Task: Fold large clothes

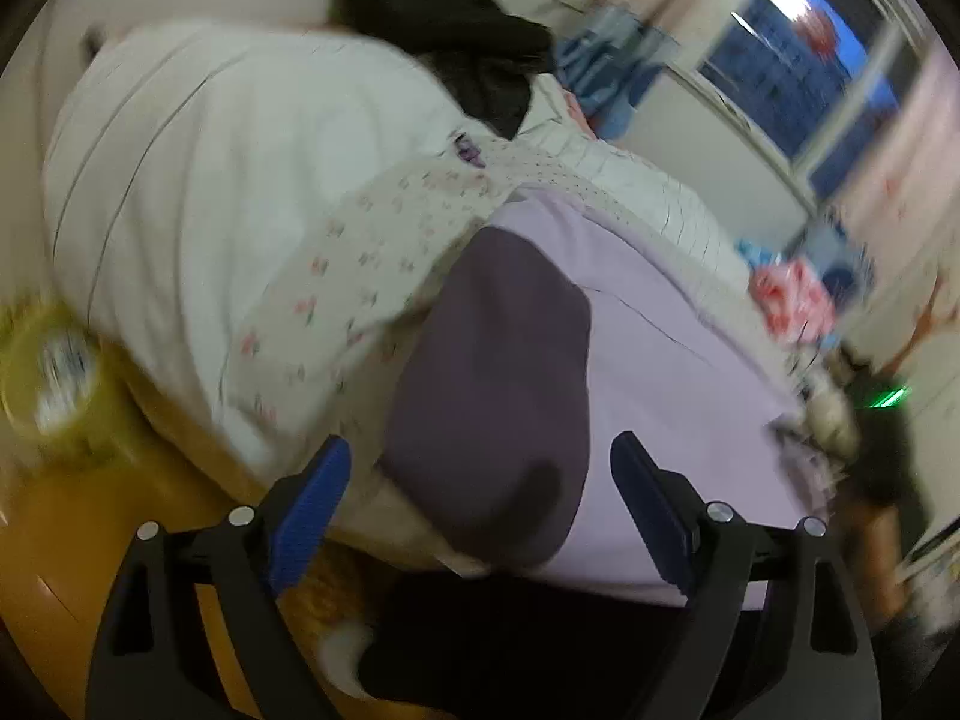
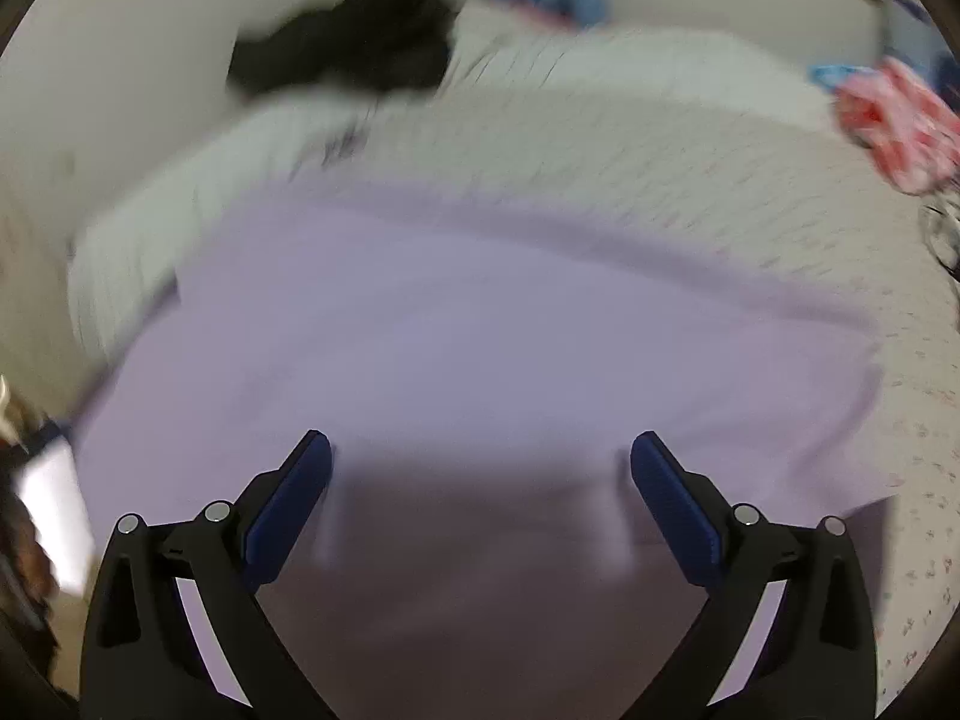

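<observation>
A pale lilac garment [image 1: 654,372] lies spread flat on the bed, and it fills the middle of the right wrist view as the lilac garment [image 2: 480,324]. A darker purple patch [image 1: 492,396] lies on it near the bed's near edge, seen blurred as the purple patch [image 2: 480,540]. My left gripper [image 1: 480,468] hangs open above that patch with nothing between its blue pads. My right gripper [image 2: 480,462] is open too, over the garment's near part, holding nothing.
A white quilt [image 1: 198,180] and a flowered sheet [image 1: 360,276] cover the bed. Black clothing [image 1: 444,24] is piled at the far end. A red-and-white cloth [image 1: 792,294] lies at the right edge. Wooden floor [image 1: 72,540] shows at the lower left, a window [image 1: 798,72] beyond.
</observation>
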